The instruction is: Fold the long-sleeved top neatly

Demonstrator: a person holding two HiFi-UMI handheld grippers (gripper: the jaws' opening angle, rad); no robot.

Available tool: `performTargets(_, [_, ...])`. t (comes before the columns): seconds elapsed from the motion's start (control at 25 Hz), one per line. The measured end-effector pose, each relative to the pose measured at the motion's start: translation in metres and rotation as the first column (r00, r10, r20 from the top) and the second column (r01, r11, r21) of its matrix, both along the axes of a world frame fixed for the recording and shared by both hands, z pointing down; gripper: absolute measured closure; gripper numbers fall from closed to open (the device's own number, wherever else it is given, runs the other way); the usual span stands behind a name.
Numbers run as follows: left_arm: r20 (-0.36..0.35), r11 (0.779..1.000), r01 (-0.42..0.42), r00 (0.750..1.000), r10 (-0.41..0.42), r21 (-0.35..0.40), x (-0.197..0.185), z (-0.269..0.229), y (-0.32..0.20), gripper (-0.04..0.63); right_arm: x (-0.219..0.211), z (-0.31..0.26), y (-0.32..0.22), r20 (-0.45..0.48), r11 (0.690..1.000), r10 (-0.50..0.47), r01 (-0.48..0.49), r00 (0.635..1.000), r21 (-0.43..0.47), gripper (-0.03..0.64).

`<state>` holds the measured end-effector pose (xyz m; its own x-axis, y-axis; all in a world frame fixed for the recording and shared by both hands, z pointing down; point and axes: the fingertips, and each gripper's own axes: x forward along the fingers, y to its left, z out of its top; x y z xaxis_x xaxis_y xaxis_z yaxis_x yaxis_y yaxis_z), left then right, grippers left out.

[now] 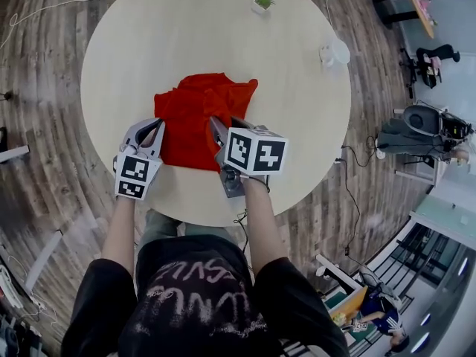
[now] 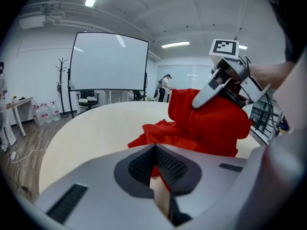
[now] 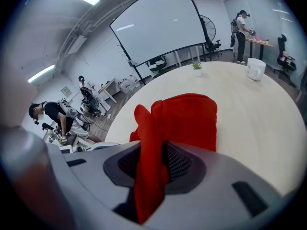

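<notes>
A red long-sleeved top (image 1: 197,117) lies bunched in the middle of the round pale table (image 1: 134,43). My left gripper (image 1: 158,125) is at the top's near left edge, its jaws shut with a thin sliver of red cloth pinched between them (image 2: 156,166). My right gripper (image 1: 216,123) is at the near right edge, shut on a thick fold of the top (image 3: 151,162) and holding it above the table. In the left gripper view the right gripper (image 2: 225,80) carries the raised cloth (image 2: 211,123). The remaining cloth (image 3: 189,116) hangs ahead of the right jaws.
A small potted plant (image 1: 262,1) and a white cup (image 1: 335,52) stand near the table's far edge. The table's near edge runs just behind both grippers. Chairs, desks and cables are on the wooden floor around the table, and a person (image 3: 50,116) stands off to one side.
</notes>
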<state>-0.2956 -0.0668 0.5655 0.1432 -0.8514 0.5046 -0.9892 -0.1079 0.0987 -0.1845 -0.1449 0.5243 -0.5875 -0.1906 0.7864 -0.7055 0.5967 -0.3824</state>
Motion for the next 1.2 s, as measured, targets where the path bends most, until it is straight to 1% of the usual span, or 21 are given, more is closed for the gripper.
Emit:
performTargets(0.16, [0.019,0.998,0.05,0.999,-0.05,0.026,-0.027,-0.017,0.012,0.584,-0.021,0.012,0.013,0.005,0.998,-0.055,0.055,0.998,0.0,0.479])
performTargets(0.32, [0.033,0.996,0.087,0.996,-0.088,0.037,-0.048,-0.026,0.025,0.584,-0.041,0.022,0.027,0.021,0.995,-0.096,0.096,0.995,-0.008,0.446])
performTargets(0.52, [0.036,0.992,0.122,0.992,-0.123,0.031,-0.06,-0.026,0.041,0.584,-0.066,0.019,0.037,0.087,0.991,-0.133,0.133,0.987,-0.002,0.426])
performTargets(0.68, [0.038,0.989,0.145,0.989,-0.145,0.023,-0.067,-0.026,0.054,0.584,-0.081,0.025,0.047,0.094,0.987,-0.159,0.16,0.983,0.0,0.416])
performTargets(0.88, [0.046,0.985,0.172,0.984,-0.173,0.022,-0.079,-0.026,0.064,0.584,-0.093,0.033,0.053,0.066,0.982,-0.187,0.186,0.98,0.022,0.414])
performTargets(1.0, [0.045,0.982,0.186,0.981,-0.187,0.026,-0.084,-0.029,0.067,0.584,-0.097,0.041,0.054,0.076,0.984,-0.176,0.176,0.981,0.009,0.416])
performTargets(1.2, [0.045,0.983,0.182,0.982,-0.183,0.026,-0.087,-0.028,0.067,0.584,-0.1,0.054,0.051,0.07,0.987,-0.158,0.157,0.985,0.02,0.446])
